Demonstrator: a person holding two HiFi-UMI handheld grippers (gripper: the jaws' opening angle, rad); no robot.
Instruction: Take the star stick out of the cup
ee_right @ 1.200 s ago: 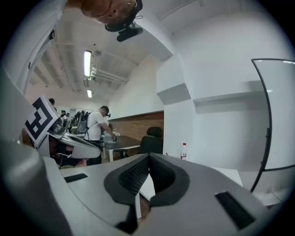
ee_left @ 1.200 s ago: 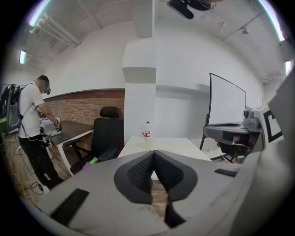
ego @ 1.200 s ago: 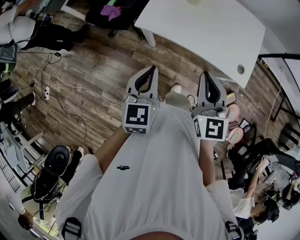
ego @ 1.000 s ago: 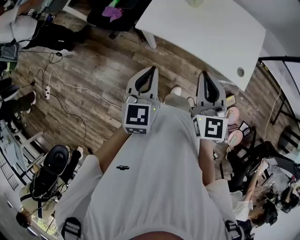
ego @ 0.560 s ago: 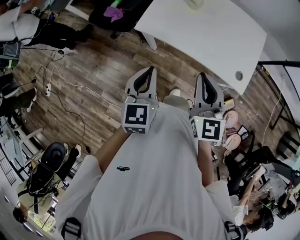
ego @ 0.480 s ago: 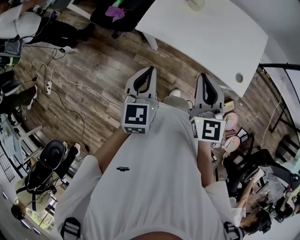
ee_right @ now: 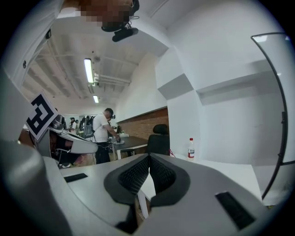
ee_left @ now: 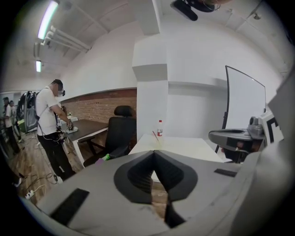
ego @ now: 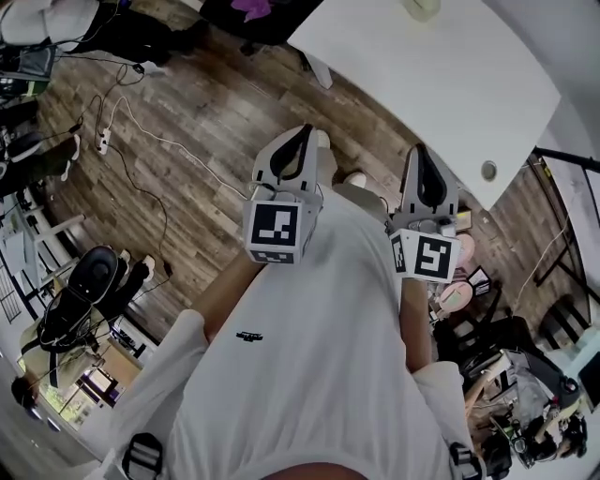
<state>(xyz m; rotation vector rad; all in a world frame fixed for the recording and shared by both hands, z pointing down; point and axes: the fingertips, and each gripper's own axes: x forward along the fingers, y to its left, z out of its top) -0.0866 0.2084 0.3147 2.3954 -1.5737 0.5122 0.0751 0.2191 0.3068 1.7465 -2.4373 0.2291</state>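
While the person stands over a wood floor [ego: 187,122] in a white shirt [ego: 309,356], a white cable [ego: 141,141] trails across the boards at far left; the left gripper [ego: 306,131] is held out from the chest, its marker cube [ego: 274,232] facing up; in the left gripper view the left gripper's [ee_left: 153,152] two dark pads meet at their tips with nothing between them. At that view's left a person [ee_left: 48,120] stands at a dark desk, and a black office chair [ee_left: 120,131] sits near the white table [ee_left: 193,145]. Just beside it, the right gripper [ego: 419,150] points the same way; its own view shows the right gripper [ee_right: 149,156] with pads pressed together, equally empty. Well apart from both, ahead and to the right, the white table [ego: 422,84] carries a pale cup [ego: 422,7] at the head view's top edge; the star stick cannot be made out there. Over the left gripper's closed tips, a thin reddish stick [ee_left: 155,137] slants up from the table just beside a red-capped bottle [ee_left: 159,128]; the cup under it is hidden behind the tips; the bottle [ee_right: 191,148] also shows in the right gripper view.
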